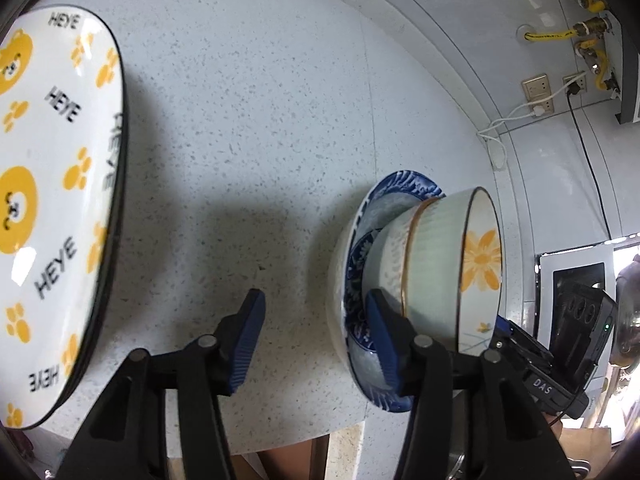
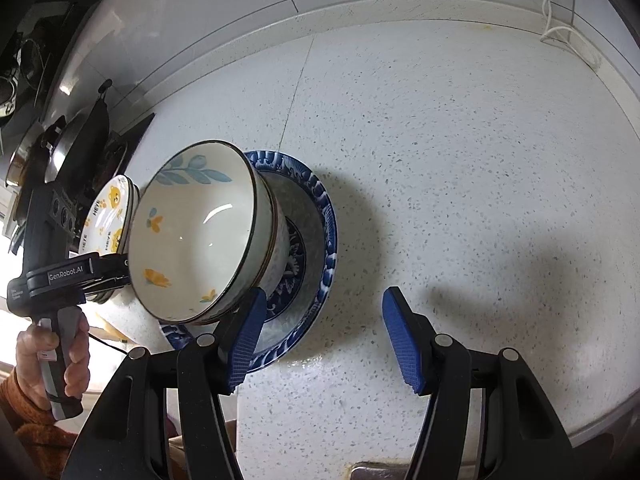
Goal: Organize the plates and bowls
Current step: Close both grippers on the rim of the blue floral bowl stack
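Two nested flower-pattern bowls (image 2: 192, 232) sit in a blue-and-white patterned bowl (image 2: 316, 208) on the speckled white counter (image 2: 460, 180). In the left wrist view the flower bowls (image 1: 448, 264) and the blue bowl (image 1: 348, 280) stand right of my open, empty left gripper (image 1: 316, 336). White plates with yellow bears (image 1: 52, 200) lie to its left; they also show in the right wrist view (image 2: 108, 216). My right gripper (image 2: 324, 340) is open and empty, just right of the bowl stack.
A stove with a pan (image 2: 76, 140) is beyond the plates. Wall sockets with cables (image 1: 540, 96) and yellow gas pipes (image 1: 584, 32) are on the tiled wall. The counter's front edge (image 1: 280, 444) is close below the grippers.
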A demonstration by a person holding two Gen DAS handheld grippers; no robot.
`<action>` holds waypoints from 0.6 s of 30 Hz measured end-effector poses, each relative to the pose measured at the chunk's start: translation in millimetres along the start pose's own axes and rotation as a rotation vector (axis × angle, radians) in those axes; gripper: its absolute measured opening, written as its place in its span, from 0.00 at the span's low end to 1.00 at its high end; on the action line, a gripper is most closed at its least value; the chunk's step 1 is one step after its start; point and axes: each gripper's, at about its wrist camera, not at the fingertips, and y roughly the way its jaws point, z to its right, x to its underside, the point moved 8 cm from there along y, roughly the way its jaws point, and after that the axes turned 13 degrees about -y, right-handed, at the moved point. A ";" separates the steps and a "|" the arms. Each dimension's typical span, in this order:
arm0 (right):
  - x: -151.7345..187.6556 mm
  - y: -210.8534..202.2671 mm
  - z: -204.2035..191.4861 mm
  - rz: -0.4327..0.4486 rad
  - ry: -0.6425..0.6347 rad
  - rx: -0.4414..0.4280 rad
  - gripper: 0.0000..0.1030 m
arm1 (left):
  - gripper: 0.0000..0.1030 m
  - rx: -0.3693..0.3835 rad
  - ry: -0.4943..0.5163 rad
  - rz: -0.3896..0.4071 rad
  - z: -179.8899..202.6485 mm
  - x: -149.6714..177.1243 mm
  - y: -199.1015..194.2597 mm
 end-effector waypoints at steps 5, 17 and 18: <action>-2.5 18.0 4.4 -0.037 -0.012 -0.034 0.26 | 0.33 0.025 -0.002 -0.026 -1.0 -4.1 12.3; -0.6 44.2 4.0 -0.067 0.088 -0.210 0.12 | 0.10 0.072 0.015 -0.092 5.9 -10.0 24.2; 0.0 43.5 2.8 -0.070 0.086 -0.198 0.12 | 0.09 0.066 0.018 -0.093 5.8 -10.2 23.8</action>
